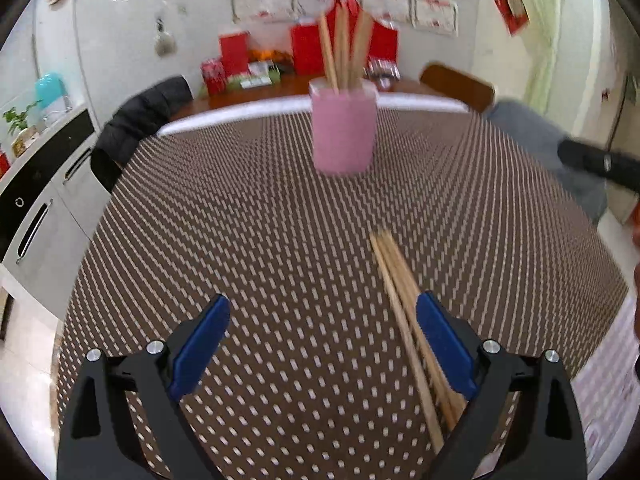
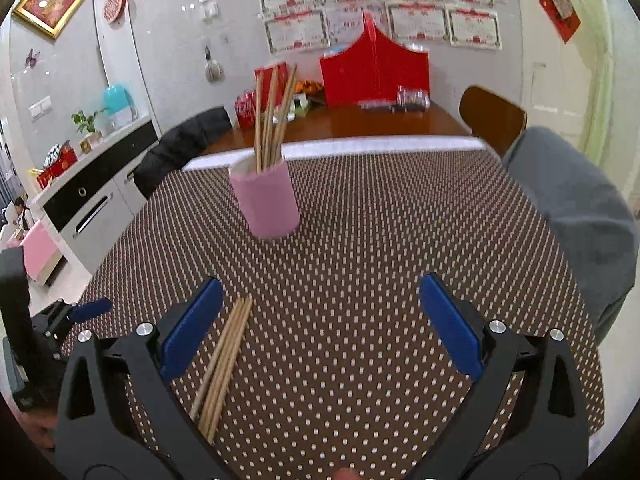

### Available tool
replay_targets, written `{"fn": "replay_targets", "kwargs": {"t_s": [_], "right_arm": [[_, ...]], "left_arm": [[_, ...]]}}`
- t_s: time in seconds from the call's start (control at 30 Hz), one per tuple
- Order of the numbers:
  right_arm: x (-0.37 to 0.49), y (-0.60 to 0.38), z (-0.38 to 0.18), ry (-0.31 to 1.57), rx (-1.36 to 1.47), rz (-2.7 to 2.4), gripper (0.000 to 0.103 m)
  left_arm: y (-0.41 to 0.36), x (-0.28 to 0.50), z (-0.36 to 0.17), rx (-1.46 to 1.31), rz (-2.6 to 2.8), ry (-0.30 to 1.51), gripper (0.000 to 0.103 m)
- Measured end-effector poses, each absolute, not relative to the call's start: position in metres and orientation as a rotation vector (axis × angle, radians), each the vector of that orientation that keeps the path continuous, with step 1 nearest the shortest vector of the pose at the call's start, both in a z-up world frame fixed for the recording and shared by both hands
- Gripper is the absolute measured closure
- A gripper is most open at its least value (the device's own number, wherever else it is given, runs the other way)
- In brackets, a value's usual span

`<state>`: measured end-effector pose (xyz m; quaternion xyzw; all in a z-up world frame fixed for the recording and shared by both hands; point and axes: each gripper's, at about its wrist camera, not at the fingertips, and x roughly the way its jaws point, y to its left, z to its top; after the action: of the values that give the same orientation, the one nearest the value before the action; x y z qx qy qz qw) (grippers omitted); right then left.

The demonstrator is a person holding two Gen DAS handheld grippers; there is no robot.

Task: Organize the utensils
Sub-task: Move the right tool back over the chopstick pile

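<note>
Left hand-held gripper (image 1: 323,344) was spread wide with nothing between its blue pads (image 1: 200,348), hovering over the surface (image 1: 280,240) with that brown dotted mat on it. Right hand-held gripper (image 2: 322,326) was the same deal, jaws wide apart and empty.

The loose chopsticks (image 2: 224,364) were lying flat on the mat in a tight bundle. From my right wrist view they sat just inside the left finger, angled up toward the cup. From the left wrist view the same bundle (image 1: 404,312) ran under the right pad, so it basically lay between my two grippers. I couldn't tell if either pad was actually touching them.

The pink cup (image 1: 344,130) stood upright further back on the surface, well apart from the loose bundle, with several chopsticks (image 1: 344,52) already standing in it and leaning a bit. In the right view the cup (image 2: 266,200) showed left of center.

Left view was somewhat blurred. A grey sleeve (image 2: 572,216) showed at the right edge of the surface.
</note>
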<state>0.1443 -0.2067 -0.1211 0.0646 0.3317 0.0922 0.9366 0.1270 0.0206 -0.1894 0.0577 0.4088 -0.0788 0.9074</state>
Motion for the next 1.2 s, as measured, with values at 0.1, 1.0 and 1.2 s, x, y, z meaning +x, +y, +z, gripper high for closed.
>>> {"fn": "replay_targets", "kwargs": {"t_s": [0.1, 1.0, 1.2], "right_arm": [[0.143, -0.207, -0.134, 0.71, 0.145, 0.188, 0.006], [0.107, -0.137, -0.219, 0.954, -0.077, 0.293, 0.006], [0.105, -0.127, -0.229, 0.988, -0.105, 0.273, 0.006]], "left_arm": [[0.013, 0.121, -0.21, 0.133, -0.179, 0.897, 0.01], [0.029, 0.13, -0.246, 0.112, -0.152, 0.992, 0.01], [0.034, 0.129, -0.246, 0.099, -0.154, 0.986, 0.01]]}}
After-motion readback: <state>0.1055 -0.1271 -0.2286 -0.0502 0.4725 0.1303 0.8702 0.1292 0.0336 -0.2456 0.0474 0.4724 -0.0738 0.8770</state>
